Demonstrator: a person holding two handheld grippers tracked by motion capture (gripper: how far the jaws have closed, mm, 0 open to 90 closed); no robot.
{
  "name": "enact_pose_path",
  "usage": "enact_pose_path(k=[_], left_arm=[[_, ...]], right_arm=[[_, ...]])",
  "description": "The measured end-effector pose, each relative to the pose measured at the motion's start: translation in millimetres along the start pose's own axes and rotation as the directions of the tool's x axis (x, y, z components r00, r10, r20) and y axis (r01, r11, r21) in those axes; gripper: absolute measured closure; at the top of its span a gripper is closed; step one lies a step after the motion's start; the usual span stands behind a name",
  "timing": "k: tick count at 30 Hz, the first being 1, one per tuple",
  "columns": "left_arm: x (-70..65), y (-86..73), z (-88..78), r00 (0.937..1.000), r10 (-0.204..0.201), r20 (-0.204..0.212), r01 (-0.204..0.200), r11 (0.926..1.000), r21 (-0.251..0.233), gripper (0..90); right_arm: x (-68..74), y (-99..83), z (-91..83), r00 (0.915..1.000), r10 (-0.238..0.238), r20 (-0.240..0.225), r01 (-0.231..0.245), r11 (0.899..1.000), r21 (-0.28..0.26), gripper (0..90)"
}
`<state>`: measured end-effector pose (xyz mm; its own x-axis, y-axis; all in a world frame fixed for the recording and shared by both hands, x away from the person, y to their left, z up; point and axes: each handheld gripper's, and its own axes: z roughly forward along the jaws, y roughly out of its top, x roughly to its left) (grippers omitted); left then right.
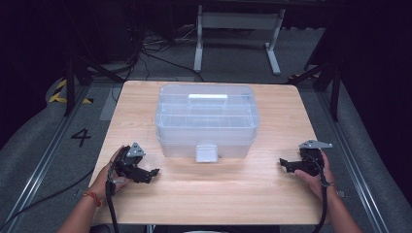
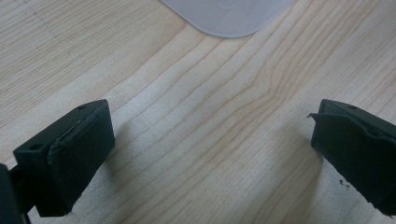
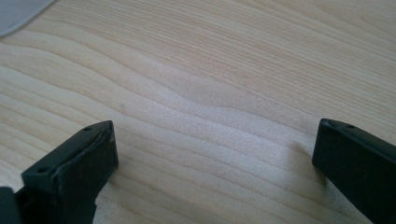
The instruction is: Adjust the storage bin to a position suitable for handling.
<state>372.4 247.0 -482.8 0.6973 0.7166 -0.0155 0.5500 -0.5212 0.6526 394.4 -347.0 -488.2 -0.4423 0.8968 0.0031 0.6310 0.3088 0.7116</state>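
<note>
box: clear plastic box point(image 1: 207, 119) sits mid-table, toward 12 o'clock, lid on, front latch point(image 1: 206, 152) down
left gripper point(image 1: 154, 171): 8 o'clock, jaws wide apart, holding nothing
right gripper point(image 1: 282, 162): 4 o'clock, jaws wide apart, holding nothing
done: nothing yet, box looks untouched

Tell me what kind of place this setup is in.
Likely a lab or studio for recording manipulation, not a home. A bare wooden table stands on grey floor with metal rails, a painted number 4 and loose cables, amid dark surroundings. A person holds the left gripper and right gripper.

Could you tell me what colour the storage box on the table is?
The storage box is clear, frosted-white plastic; the high view shows it best.
</note>
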Motion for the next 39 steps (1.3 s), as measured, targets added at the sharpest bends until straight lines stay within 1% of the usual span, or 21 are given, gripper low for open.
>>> enact_pose_path(k=[5, 8, 10, 12, 17, 22, 24, 25, 27, 30, 35, 37, 38, 39], left_arm=[[-0.6, -0.1, -0.3, 1.0000, 0.001, -0.001, -0.001, 1.0000, 0.000, 0.3], [-1.0, -0.4, -0.9, 0.9999, 0.014, -0.006, -0.014, 0.9999, 0.000, 0.5], [-0.5, -0.2, -0.5, 1.0000, 0.002, -0.005, -0.002, 1.0000, -0.001, 0.5], [-0.2, 0.0, -0.3, 1.0000, 0.005, 0.002, -0.005, 1.0000, 0.001, 0.4], [0.1, 0.1, -0.3, 1.0000, 0.007, 0.005, -0.007, 1.0000, 0.002, 0.5], [-0.3, -1.3, -1.2, 1.0000, 0.002, 0.000, -0.002, 1.0000, -0.003, 1.2], [-0.7, -1.6, -1.4, 1.0000, -0.001, -0.003, 0.001, 1.0000, -0.004, 1.4], [-0.7, -1.7, -1.4, 1.0000, -0.001, -0.004, 0.001, 1.0000, -0.005, 1.5], [-0.4, -1.6, -1.7, 1.0000, 0.004, -0.008, -0.004, 1.0000, -0.005, 1.5], [-0.4, -1.6, -1.7, 1.0000, 0.004, -0.008, -0.004, 1.0000, -0.005, 1.5], [-0.4, -1.6, -1.7, 1.0000, 0.004, -0.008, -0.004, 1.0000, -0.005, 1.5], [-0.4, -1.7, -1.6, 1.0000, 0.003, -0.007, -0.003, 1.0000, -0.007, 1.5], [-0.4, -1.7, -1.6, 1.0000, 0.003, -0.007, -0.003, 1.0000, -0.007, 1.5], [-0.4, -1.6, -1.7, 1.0000, 0.004, -0.008, -0.004, 1.0000, -0.005, 1.5]], right_arm=[[0.2, 0.0, -0.1, 1.0000, 0.003, 0.003, -0.003, 1.000, 0.000, 0.4], [1.3, -0.4, -0.4, 0.9999, 0.009, 0.011, -0.009, 1.000, -0.002, 1.0], [1.5, -0.4, -0.4, 0.9999, 0.011, 0.012, -0.011, 1.000, -0.003, 1.0], [1.8, -0.6, -0.7, 0.9998, 0.013, 0.014, -0.013, 1.000, -0.002, 1.4], [2.1, -1.7, -2.8, 1.0000, -0.007, -0.001, 0.007, 1.000, -0.014, 6.0], [1.1, -2.1, -3.5, 0.9998, -0.017, -0.012, 0.017, 1.000, -0.019, 8.5], [0.7, -2.7, -4.4, 0.9997, -0.017, -0.016, 0.016, 0.999, -0.029, 13.2], [0.0, -3.4, -5.8, 0.9998, -0.016, -0.014, 0.016, 0.999, -0.036, 17.4], [-0.3, -3.9, -6.6, 0.9999, -0.011, -0.012, 0.011, 0.999, -0.040, 19.2], [-0.8, -5.7, -9.4, 0.9998, -0.016, -0.015, 0.015, 0.998, -0.060, 27.3], [0.3, -4.7, -11.9, 0.9994, -0.033, -0.013, 0.032, 0.997, -0.074, 30.0], [1.5, -1.2, -17.8, 0.9994, -0.033, -0.014, 0.031, 0.994, -0.100, 30.3], [1.5, -1.2, -17.8, 0.9994, -0.033, -0.014, 0.031, 0.994, -0.100, 30.3], [3.5, 3.7, -24.8, 0.9991, -0.037, -0.020, 0.034, 0.991, -0.131, 30.6]])
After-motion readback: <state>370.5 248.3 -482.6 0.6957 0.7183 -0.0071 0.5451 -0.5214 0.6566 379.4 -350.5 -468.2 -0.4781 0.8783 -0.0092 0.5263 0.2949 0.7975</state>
